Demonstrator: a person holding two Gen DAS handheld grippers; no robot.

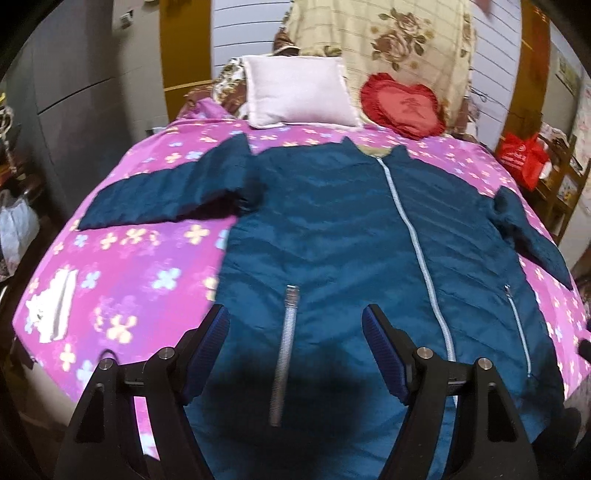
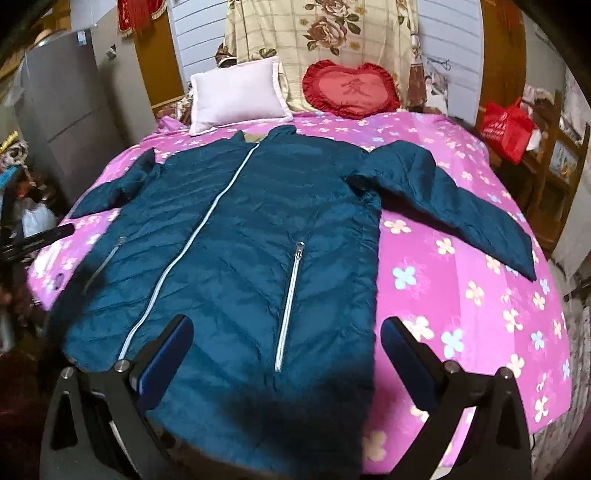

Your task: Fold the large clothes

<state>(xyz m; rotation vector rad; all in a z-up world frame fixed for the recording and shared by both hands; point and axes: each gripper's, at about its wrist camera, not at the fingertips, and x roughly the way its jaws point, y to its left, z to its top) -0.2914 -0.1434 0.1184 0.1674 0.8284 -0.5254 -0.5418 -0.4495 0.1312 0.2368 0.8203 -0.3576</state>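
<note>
Left hand-held gripper (image 1: 295, 332): jaws released and spread, nothing pinched; hovering over the hem end of the jacket, a pocket zipper (image 1: 286, 343) lying on the cloth below the gap between the blue-padded fingers (image 1: 210, 347). Finger bases cut off by the bottom edge.

Right hand-held gripper (image 2: 286, 343): jaws released, wide apart, nothing grasped; poised over the other hem corner, one finger above the jacket, the other above bare bedspread.

Puffer jacket (image 1: 332, 229), teal: laid flat, front up, on the bed, collar toward the pillows, hem toward the grippers. Centre zipper (image 1: 413, 236) closed, light-coloured. Both sleeves spread outward; in the left wrist view the far sleeve (image 1: 535, 236) is partly cut off by fisheye distortion. Hem edge darkened by the grippers' shadow, detail hard to make out.

Bedspread (image 2: 461, 277), pink with flower print: covers the bed; edges fall out of view.

Pillow (image 2: 236, 96), pale pink: at the head of the bed, just beyond the collar.

Heart-shaped cushion (image 2: 351, 90), red, frilled: beside the pillow; embroidered mark illegible.

Floral blanket (image 2: 317, 33): upright behind the pillows, top cropped.

Red bag (image 2: 506, 123): off the bed, lettering unreadable.
</note>
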